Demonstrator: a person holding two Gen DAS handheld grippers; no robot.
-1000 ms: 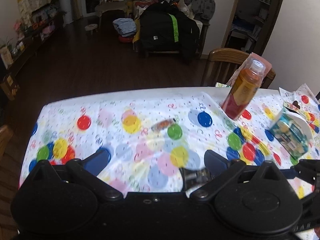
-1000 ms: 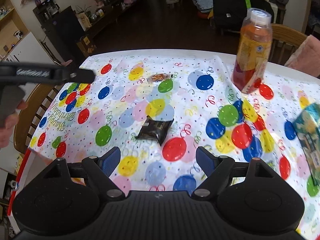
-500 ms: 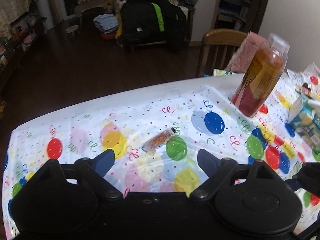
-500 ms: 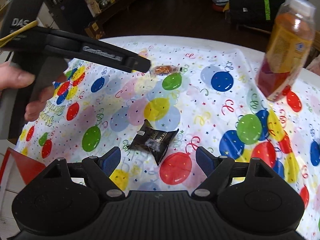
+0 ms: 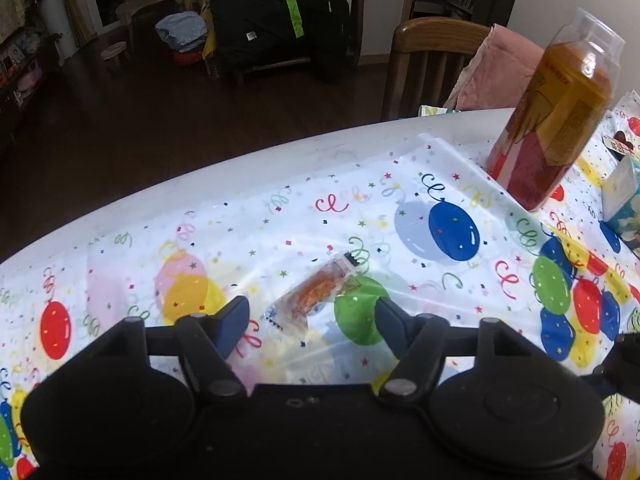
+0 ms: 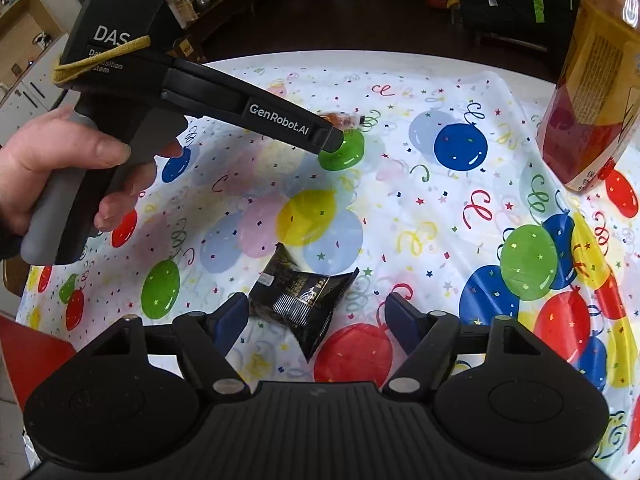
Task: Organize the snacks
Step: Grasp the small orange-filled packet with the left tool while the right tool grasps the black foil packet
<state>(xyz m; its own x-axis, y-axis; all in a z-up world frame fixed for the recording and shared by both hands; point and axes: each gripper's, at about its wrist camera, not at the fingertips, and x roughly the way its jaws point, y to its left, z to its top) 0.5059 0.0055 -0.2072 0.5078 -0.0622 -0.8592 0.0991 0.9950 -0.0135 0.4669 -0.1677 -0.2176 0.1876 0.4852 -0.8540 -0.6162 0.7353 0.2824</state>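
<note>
Currently, the left gripper (image 5: 310, 316) stood wide open, straddling a clear orange snack packet (image 5: 316, 294) on the balloon tablecloth (image 5: 452, 200). The right gripper (image 6: 310, 318) stood equally wide around a black snack packet (image 6: 302, 298). Beyond stood an orange drink bottle (image 5: 556, 120).

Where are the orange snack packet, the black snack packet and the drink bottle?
orange snack packet (image 5: 316, 294), left wrist view, orange filling.
black snack packet (image 6: 300, 300), right wrist view, middle of wrapper.
drink bottle (image 5: 556, 120), left wrist view, yellow label.
</note>
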